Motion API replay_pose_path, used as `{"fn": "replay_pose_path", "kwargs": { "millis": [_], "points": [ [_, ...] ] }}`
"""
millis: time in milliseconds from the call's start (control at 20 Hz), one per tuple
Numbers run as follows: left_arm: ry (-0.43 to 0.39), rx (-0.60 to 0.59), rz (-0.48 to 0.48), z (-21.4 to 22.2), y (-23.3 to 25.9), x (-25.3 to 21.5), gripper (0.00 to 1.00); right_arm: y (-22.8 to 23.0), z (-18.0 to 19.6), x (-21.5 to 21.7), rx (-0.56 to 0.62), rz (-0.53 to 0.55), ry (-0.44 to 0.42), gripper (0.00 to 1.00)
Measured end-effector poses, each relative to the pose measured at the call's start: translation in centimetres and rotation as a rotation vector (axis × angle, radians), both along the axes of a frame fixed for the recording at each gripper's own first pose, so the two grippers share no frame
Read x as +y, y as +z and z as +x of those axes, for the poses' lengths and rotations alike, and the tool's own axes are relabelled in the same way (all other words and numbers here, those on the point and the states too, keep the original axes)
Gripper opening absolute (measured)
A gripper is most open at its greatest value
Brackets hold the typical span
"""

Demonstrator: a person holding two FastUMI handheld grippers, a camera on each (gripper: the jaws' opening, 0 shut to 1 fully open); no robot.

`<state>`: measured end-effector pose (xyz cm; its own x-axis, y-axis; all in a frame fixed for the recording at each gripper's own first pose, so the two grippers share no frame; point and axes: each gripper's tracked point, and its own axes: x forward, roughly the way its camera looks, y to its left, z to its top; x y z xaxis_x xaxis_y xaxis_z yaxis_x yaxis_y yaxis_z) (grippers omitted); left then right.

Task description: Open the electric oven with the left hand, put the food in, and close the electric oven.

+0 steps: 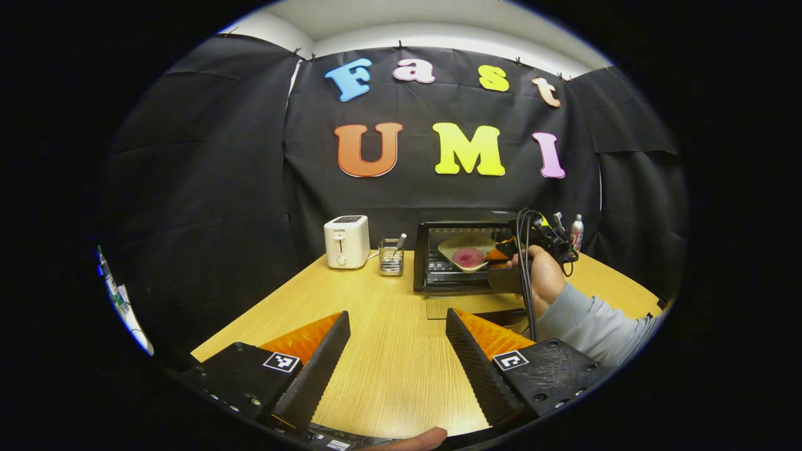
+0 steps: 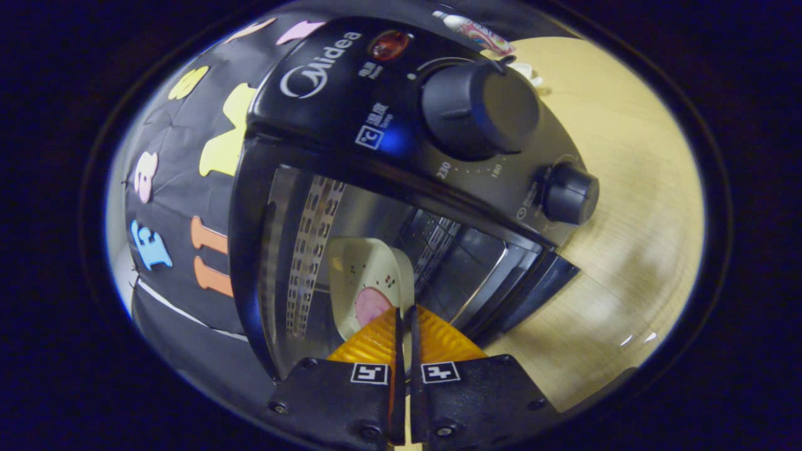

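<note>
At the oven (image 1: 460, 257) mouth, its door down, the right tool (image 2: 404, 316) is clamped on the plate (image 2: 369, 282) of food, half inside; next, probably release, withdraw, while the left tool (image 1: 398, 332), fingers apart over the worktop (image 1: 388, 351), shuts the door.

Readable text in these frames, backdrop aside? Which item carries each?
"Midea": oven control panel, top.
"230", "180": scale beside the large knob.
Small print near both knobs: too small to read.
Mark on the toaster front: too small to read.
Print on the bottle: blurred.
</note>
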<state>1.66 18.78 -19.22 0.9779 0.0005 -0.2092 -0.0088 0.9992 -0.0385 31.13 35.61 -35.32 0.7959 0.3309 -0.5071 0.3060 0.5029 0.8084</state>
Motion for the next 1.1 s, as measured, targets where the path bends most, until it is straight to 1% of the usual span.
{"fn": "replay_pose_path", "kwargs": {
  "millis": [100, 150, 200, 250, 350, 400, 450, 600, 650, 700, 900, 1000, 1100],
  "points": [
    [0.0, -0.005, 0.012, 0.2, -0.1, 0.0, 0.96, 0.2, 0.1, 0.3, -0.039, -0.029, 0.024, 0.07],
    [0.001, -0.004, 0.012, 0.4, -0.2, 0.1, 0.96, 0.3, 0.1, 0.1, -0.055, -0.049, 0.024, 0.05],
    [0.004, 0.005, 0.009, 0.5, -0.5, 0.1, 0.96, 0.2, -0.2, -0.3, -0.067, -0.082, 0.022, 0.05],
    [0.007, 0.011, 0.005, 0.7, -0.5, 0.1, 0.96, 0.5, -0.3, -0.3, -0.095, -0.089, 0.029, 0.05],
    [0.007, 0.01, -0.001, 0.9, -0.4, -0.1, 0.96, 0.5, -1.0, -0.3, -0.118, -0.111, 0.049, 0.28],
    [0.002, 0.015, -0.005, 1.0, -0.5, -0.3, 0.96, 0.8, -1.6, -0.7, -0.131, -0.123, 0.057, 0.46],
    [-0.004, 0.023, -0.008, 1.2, -0.7, -0.7, 0.96, 1.1, -2.2, -0.9, -0.15, -0.142, 0.066, 0.57],
    [-0.024, 0.056, -0.014, 1.7, -1.6, -2.0, 0.96, 2.3, -4.0, -2.3, -0.207, -0.214, 0.095, 0.93],
    [-0.032, 0.065, -0.012, 1.9, -1.8, -2.5, 0.96, 2.8, -4.6, -2.8, -0.232, -0.229, 0.108, 0.93],
    [-0.04, 0.073, -0.009, 2.2, -2.0, -3.0, 0.96, 3.6, -5.4, -3.3, -0.254, -0.25, 0.124, 1.0],
    [-0.085, 0.12, -0.01, 3.3, -3.3, -5.6, 0.96, 7.0, -7.8, -6.4, -0.371, -0.344, 0.15, 1.0],
    [-0.109, 0.154, -0.013, 4.1, -4.3, -7.2, 0.96, 8.9, -9.5, -8.2, -0.423, -0.418, 0.157, 1.0],
    [-0.139, 0.196, -0.018, 4.8, -5.5, -8.9, 0.96, 10.5, -10.6, -10.8, -0.471, -0.523, 0.163, 1.0]
  ]
}}
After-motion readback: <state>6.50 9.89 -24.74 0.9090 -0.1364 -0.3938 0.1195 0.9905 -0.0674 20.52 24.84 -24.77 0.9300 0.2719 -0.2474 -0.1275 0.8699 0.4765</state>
